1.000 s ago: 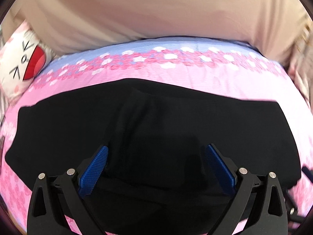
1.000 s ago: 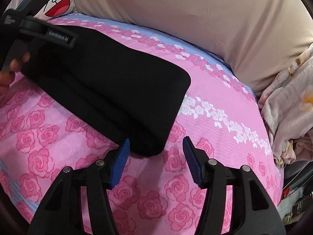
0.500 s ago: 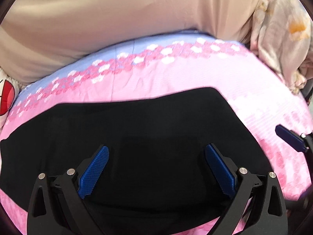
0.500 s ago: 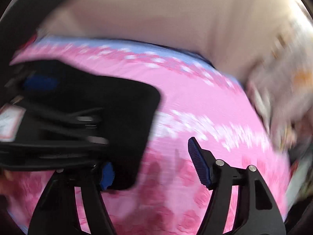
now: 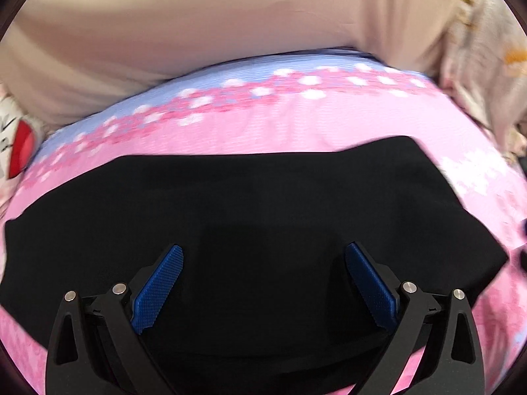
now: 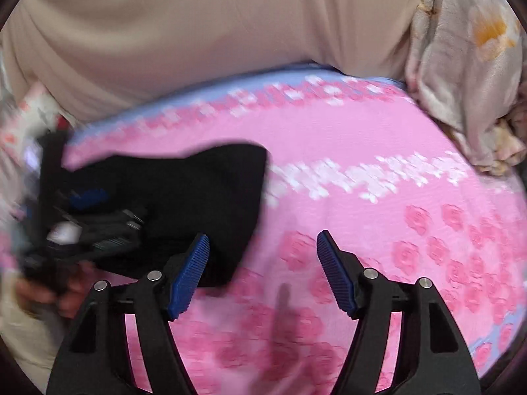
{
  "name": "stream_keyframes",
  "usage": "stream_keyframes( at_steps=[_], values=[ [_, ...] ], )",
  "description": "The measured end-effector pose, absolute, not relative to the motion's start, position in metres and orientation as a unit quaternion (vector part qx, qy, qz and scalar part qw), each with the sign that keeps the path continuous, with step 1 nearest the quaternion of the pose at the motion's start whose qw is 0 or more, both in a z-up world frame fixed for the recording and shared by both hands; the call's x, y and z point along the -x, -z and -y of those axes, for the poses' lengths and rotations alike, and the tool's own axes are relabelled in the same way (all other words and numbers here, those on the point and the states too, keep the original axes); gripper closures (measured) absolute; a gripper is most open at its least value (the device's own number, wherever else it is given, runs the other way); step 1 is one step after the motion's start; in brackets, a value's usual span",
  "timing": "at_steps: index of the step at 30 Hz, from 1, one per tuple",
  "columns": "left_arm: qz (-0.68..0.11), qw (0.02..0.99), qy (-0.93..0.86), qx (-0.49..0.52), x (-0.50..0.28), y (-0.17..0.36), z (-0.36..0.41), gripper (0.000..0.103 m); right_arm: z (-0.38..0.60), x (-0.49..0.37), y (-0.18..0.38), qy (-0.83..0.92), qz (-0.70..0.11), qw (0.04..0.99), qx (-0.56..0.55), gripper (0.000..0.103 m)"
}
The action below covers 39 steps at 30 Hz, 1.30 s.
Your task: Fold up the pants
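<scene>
The black pants [image 5: 257, 204] lie folded flat on the pink rose-print bedsheet [image 5: 296, 121]. My left gripper [image 5: 263, 253] hovers over their near middle, jaws wide apart, nothing pinched between the blue pads. In the right wrist view the pants [image 6: 197, 191] fill the left side. My right gripper [image 6: 263, 243] stands open just right of their end, over bare sheet [image 6: 395, 197], its left pad [image 6: 189, 273] in front of the fabric's edge. Blurred at far left, the other gripper's body [image 6: 75, 223] is held by a hand [image 6: 49, 293].
A beige padded headboard or cushion [image 5: 214, 26] rises along the bed's far side. A crumpled pale floral blanket [image 6: 467, 65] lies at the right. A white cartoon-face pillow [image 5: 16, 141] sits at the far left.
My right gripper has let go of the pants' end, opened wider and swung up and to the right, rolling level. My left gripper's view has slid slightly along the pants.
</scene>
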State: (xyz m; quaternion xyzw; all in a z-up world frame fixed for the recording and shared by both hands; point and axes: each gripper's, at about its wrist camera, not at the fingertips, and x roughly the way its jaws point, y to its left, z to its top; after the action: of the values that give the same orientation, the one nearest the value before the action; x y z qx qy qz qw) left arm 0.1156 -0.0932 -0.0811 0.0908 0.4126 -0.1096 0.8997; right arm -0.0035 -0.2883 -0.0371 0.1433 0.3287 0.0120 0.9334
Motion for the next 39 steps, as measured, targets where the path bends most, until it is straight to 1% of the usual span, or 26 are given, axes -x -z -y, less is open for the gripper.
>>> stream_keyframes(
  at_steps=[4, 5, 7, 9, 10, 11, 12, 13, 14, 15, 16, 18, 19, 20, 21, 22, 23, 24, 25, 26, 27, 28, 29, 33, 36, 39],
  values=[
    [-0.428, 0.894, 0.119, -0.06, -0.122, 0.086, 0.072, 0.005, 0.277, -0.033, 0.029, -0.141, -0.302, 0.912, -0.237, 0.036],
    [-0.427, 0.894, 0.117, -0.064, -0.121, 0.084, 0.07, 0.005, 0.268, -0.051, 0.035, -0.19, -0.307, 0.895, -0.263, 0.036],
    [-0.423, 0.896, 0.118, -0.068, -0.118, 0.082, 0.067, 0.005, 0.253, -0.083, 0.053, -0.228, -0.324, 0.873, -0.285, 0.037],
    [-0.409, 0.904, 0.101, -0.08, -0.114, 0.081, 0.06, 0.005, 0.253, -0.118, 0.082, -0.193, -0.361, 0.872, -0.268, 0.038],
    [-0.402, 0.907, 0.087, -0.09, -0.113, 0.081, 0.056, 0.005, 0.262, -0.127, 0.091, -0.144, -0.372, 0.883, -0.249, 0.043],
    [-0.402, 0.908, 0.07, -0.098, -0.116, 0.085, 0.05, 0.005, 0.275, -0.132, 0.1, -0.105, -0.374, 0.89, -0.237, 0.074],
    [-0.408, 0.906, 0.073, -0.09, -0.119, 0.09, 0.042, 0.005, 0.285, -0.133, 0.102, -0.092, -0.372, 0.89, -0.247, 0.089],
    [-0.418, 0.902, 0.089, -0.07, -0.122, 0.095, 0.035, 0.005, 0.297, -0.129, 0.103, -0.085, -0.367, 0.879, -0.292, 0.093],
    [-0.43, 0.896, 0.104, -0.034, -0.127, 0.099, 0.024, 0.005, 0.298, -0.124, 0.099, -0.083, -0.359, 0.878, -0.306, 0.09],
    [-0.436, 0.893, 0.112, -0.013, -0.129, 0.1, 0.018, 0.005, 0.292, -0.12, 0.091, -0.08, -0.355, 0.885, -0.291, 0.086],
    [-0.436, 0.893, 0.115, 0.0, -0.131, 0.101, 0.014, 0.005, 0.273, -0.118, 0.083, -0.092, -0.359, 0.895, -0.25, 0.08],
    [-0.43, 0.896, 0.112, -0.008, -0.131, 0.101, 0.018, 0.005, 0.25, -0.123, 0.088, -0.091, -0.382, 0.902, -0.179, 0.071],
    [-0.428, 0.897, 0.112, -0.011, -0.131, 0.1, 0.019, 0.005, 0.253, -0.128, 0.094, -0.072, -0.39, 0.903, -0.166, 0.075],
    [-0.426, 0.897, 0.118, -0.007, -0.129, 0.098, 0.018, 0.005, 0.26, -0.127, 0.097, -0.057, -0.386, 0.901, -0.19, 0.087],
    [-0.426, 0.897, 0.119, -0.004, -0.129, 0.095, 0.014, 0.005, 0.264, -0.122, 0.094, -0.047, -0.386, 0.894, -0.223, 0.087],
    [-0.424, 0.899, 0.112, 0.001, -0.127, 0.09, 0.006, 0.005, 0.267, -0.117, 0.086, -0.03, -0.38, 0.898, -0.219, 0.084],
    [-0.411, 0.906, 0.104, 0.014, -0.124, 0.082, -0.011, 0.005, 0.258, -0.11, 0.073, -0.009, -0.369, 0.91, -0.186, 0.079],
    [-0.397, 0.913, 0.091, 0.033, -0.12, 0.072, -0.034, 0.005, 0.246, -0.102, 0.061, 0.001, -0.359, 0.922, -0.145, 0.078],
    [-0.391, 0.916, 0.082, 0.048, -0.12, 0.067, -0.051, 0.005, 0.239, -0.098, 0.054, 0.0, -0.354, 0.926, -0.127, 0.075],
    [-0.384, 0.918, 0.063, 0.075, -0.119, 0.059, -0.081, 0.005, 0.229, -0.093, 0.046, -0.006, -0.347, 0.931, -0.113, 0.062],
    [-0.381, 0.918, 0.038, 0.104, -0.118, 0.054, -0.114, 0.005, 0.214, -0.085, 0.038, -0.012, -0.337, 0.937, -0.095, 0.053],
    [-0.378, 0.917, 0.018, 0.122, -0.117, 0.051, -0.136, 0.005, 0.204, -0.083, 0.034, -0.013, -0.33, 0.941, -0.078, 0.04],
    [-0.377, 0.913, -0.024, 0.152, -0.114, 0.05, -0.177, 0.005, 0.188, -0.079, 0.03, -0.013, -0.325, 0.944, -0.053, 0.039],
    [-0.38, 0.891, -0.146, 0.201, -0.101, 0.058, -0.274, 0.006, 0.142, -0.071, 0.026, -0.036, -0.317, 0.948, 0.003, 0.039],
    [-0.395, 0.862, -0.18, 0.262, -0.08, 0.077, -0.326, 0.008, 0.119, -0.075, 0.029, -0.057, -0.324, 0.944, 0.013, 0.038],
    [-0.407, 0.834, -0.159, 0.339, -0.064, 0.097, -0.349, 0.008, 0.094, -0.077, 0.034, -0.071, -0.331, 0.94, 0.027, 0.038]
  ],
)
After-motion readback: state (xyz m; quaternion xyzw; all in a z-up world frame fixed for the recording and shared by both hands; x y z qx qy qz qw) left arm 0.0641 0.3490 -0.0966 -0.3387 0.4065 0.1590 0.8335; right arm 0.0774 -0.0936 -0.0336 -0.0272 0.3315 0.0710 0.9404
